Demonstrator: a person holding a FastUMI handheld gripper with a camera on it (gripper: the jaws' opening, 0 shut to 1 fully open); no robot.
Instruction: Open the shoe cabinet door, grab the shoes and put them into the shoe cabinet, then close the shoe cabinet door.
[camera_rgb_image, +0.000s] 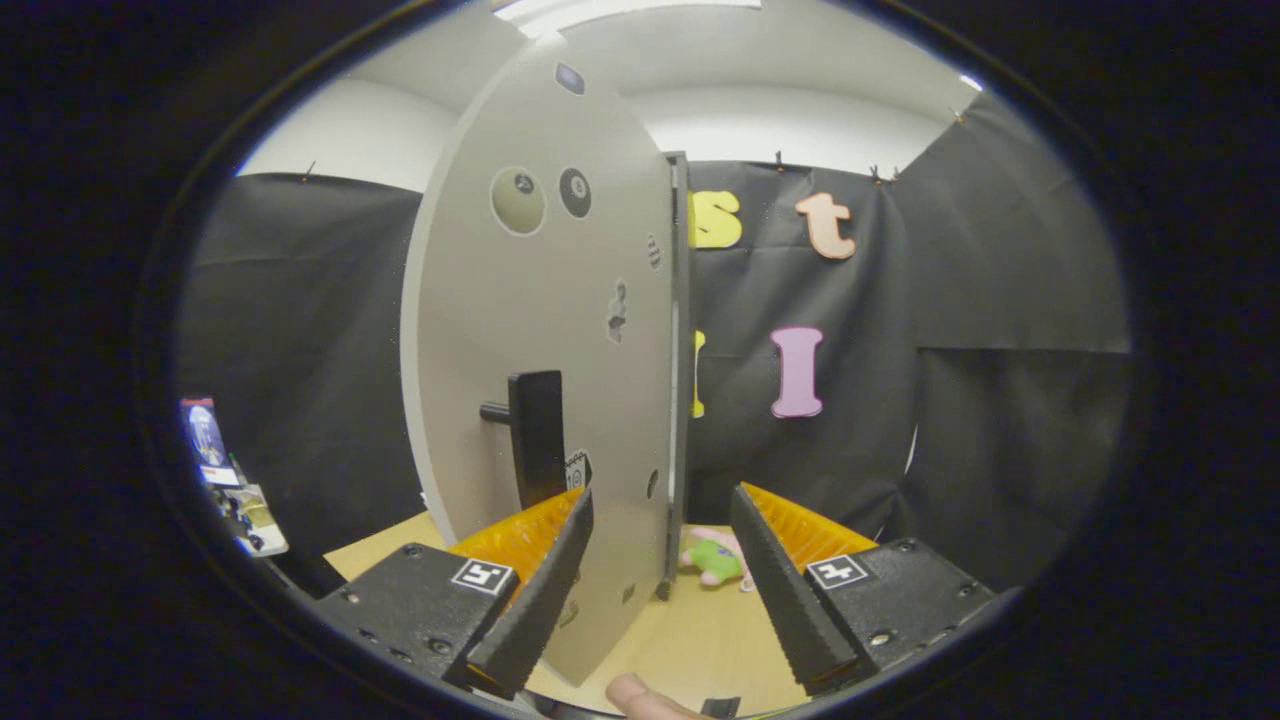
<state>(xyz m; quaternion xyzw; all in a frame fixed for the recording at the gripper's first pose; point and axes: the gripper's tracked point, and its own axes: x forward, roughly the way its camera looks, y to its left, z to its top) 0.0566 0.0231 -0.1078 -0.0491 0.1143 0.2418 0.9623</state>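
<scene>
I am holding the gripper (660, 570) with its 2 fingers spread wide, pinching nothing, and the shoe cabinet door (545, 330) is standing edge-on just ahead of them. The door's free edge is running upright and falling in the gap between the fingers, nearer the left one. The black bar handle (535, 435) is sitting on the door's face to the left of that edge, its long axis vertical too, just above and beyond the left fingertip.

So the door is already swung out from the cabinet, and I am judging that opening is done or nearly so. Low down, to the right of the door's edge and beyond it, a green and pink soft thing (717, 558) is lying on the wooden floor (700, 640); I cannot tell whether it is the shoe. A fingertip (640, 695) is showing below the fingers.
</scene>
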